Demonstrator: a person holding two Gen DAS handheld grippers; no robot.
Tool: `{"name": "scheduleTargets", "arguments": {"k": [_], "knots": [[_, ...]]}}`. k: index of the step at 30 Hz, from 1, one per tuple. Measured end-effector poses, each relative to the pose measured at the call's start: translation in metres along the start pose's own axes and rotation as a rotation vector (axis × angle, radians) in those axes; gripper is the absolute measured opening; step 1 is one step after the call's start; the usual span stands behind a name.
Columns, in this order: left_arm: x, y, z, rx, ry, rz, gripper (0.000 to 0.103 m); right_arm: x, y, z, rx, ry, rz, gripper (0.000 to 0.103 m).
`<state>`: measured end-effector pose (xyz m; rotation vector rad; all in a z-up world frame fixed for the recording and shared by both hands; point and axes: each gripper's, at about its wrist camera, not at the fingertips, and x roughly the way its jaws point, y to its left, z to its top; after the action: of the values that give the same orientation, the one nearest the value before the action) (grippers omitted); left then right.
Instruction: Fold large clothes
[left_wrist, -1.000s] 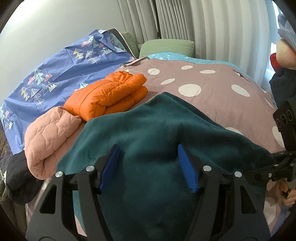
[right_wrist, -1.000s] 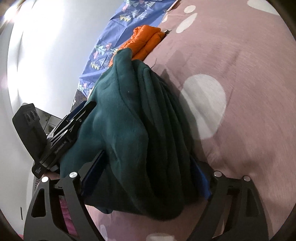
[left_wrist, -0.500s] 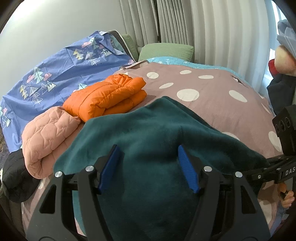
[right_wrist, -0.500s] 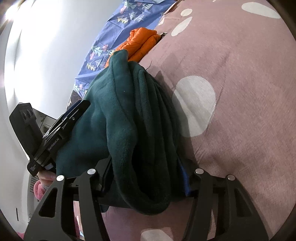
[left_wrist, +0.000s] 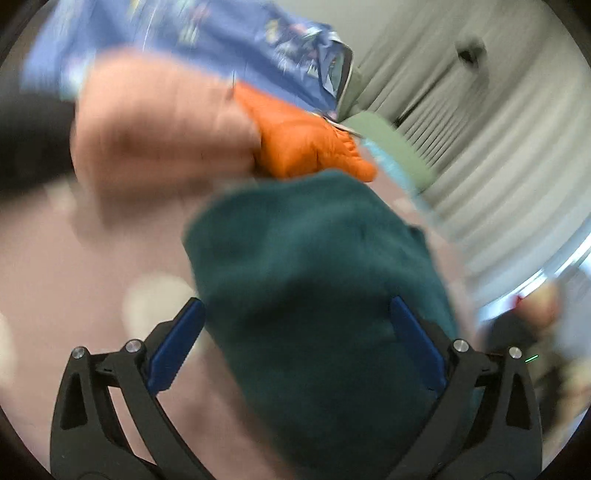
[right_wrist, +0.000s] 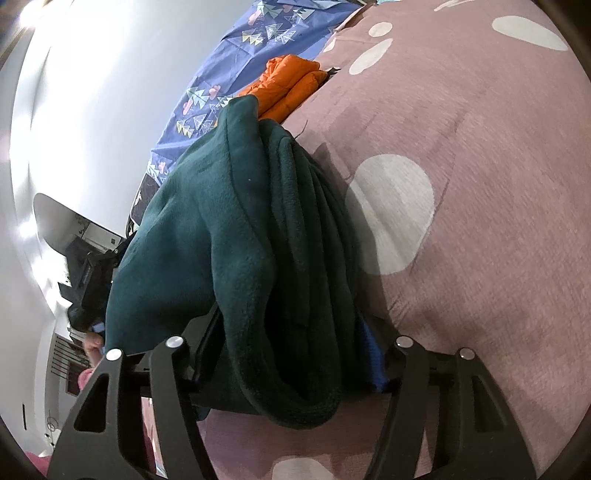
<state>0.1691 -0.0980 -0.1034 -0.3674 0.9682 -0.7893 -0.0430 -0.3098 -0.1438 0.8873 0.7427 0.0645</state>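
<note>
A folded dark green fleece garment (left_wrist: 317, 295) lies on the dotted mauve bedspread (left_wrist: 74, 280). The left wrist view is blurred. My left gripper (left_wrist: 295, 332) has its blue pads wide apart on either side of the fleece, one pad (left_wrist: 173, 350) clear of the cloth. My right gripper (right_wrist: 291, 350) is shut on the thick folded end of the same fleece (right_wrist: 236, 221), which bulges out between its fingers. The left gripper's black body (right_wrist: 88, 277) shows at the fleece's far side in the right wrist view.
A folded orange puffer jacket (left_wrist: 306, 144) (right_wrist: 291, 81) and a folded pink quilted jacket (left_wrist: 159, 129) lie beyond the fleece. A blue patterned sheet (right_wrist: 240, 48) covers the wall side. A green pillow (left_wrist: 388, 144) and curtains (left_wrist: 480, 122) stand behind.
My left gripper has swung sharply and tilted, opening wider around the fleece; its view is now blurred. My right gripper keeps its grip on the fleece's folded end, closed tighter than a second ago.
</note>
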Motion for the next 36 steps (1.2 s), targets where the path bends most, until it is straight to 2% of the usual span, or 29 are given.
{"name": "scheduleTargets", "arguments": {"k": [1,4,6,8,10,12,14,18,22,24,28,31,32,33,34,35,36], "knots": [[0.005,0.009,0.0,-0.042,0.008,-0.036,0.101,0.001,0.001,0.001,-0.005,0.001,0.007,0.071],[0.015,0.009,0.003,-0.025,0.004,-0.05,0.101,0.008,0.003,0.005,-0.023,0.006,0.038,0.079],[0.019,0.014,0.006,-0.024,0.012,-0.069,0.101,0.012,0.004,0.008,-0.028,0.016,0.071,0.08],[0.022,0.019,0.01,-0.048,0.017,-0.085,0.101,0.012,0.006,0.01,0.007,0.014,0.129,0.061],[0.016,0.007,0.008,-0.009,-0.022,-0.06,0.094,0.004,0.016,0.012,-0.016,-0.012,0.107,0.051],[0.003,-0.016,0.009,0.061,-0.076,-0.012,0.083,-0.01,0.041,0.014,-0.119,-0.062,0.057,0.045],[-0.009,-0.045,0.012,0.135,-0.125,0.0,0.078,-0.026,0.058,0.018,-0.176,-0.103,0.072,0.044],[-0.03,-0.105,0.04,0.255,-0.21,-0.064,0.075,-0.065,0.077,0.043,-0.267,-0.199,0.12,0.043],[-0.016,-0.178,0.084,0.406,-0.258,-0.085,0.075,-0.092,0.074,0.09,-0.29,-0.311,0.108,0.043],[0.011,-0.214,0.115,0.478,-0.254,-0.103,0.075,-0.1,0.065,0.123,-0.282,-0.381,0.078,0.043],[0.082,-0.262,0.174,0.534,-0.217,-0.109,0.075,-0.099,0.038,0.193,-0.233,-0.49,0.02,0.044],[0.15,-0.29,0.214,0.57,-0.229,-0.063,0.075,-0.081,0.008,0.247,-0.177,-0.547,-0.031,0.044],[0.177,-0.293,0.225,0.572,-0.237,-0.015,0.075,-0.072,-0.005,0.261,-0.153,-0.559,-0.049,0.044],[0.197,-0.295,0.231,0.577,-0.242,0.043,0.071,-0.053,-0.026,0.278,-0.106,-0.553,-0.081,0.045],[0.23,-0.292,0.232,0.578,-0.223,0.154,0.071,-0.027,-0.051,0.293,-0.048,-0.502,-0.132,0.046],[0.256,-0.285,0.227,0.577,-0.175,0.197,0.071,-0.008,-0.069,0.3,-0.007,-0.436,-0.181,0.046],[0.28,-0.278,0.218,0.582,-0.113,0.204,0.071,0.026,-0.097,0.307,0.048,-0.333,-0.308,0.046]]}}
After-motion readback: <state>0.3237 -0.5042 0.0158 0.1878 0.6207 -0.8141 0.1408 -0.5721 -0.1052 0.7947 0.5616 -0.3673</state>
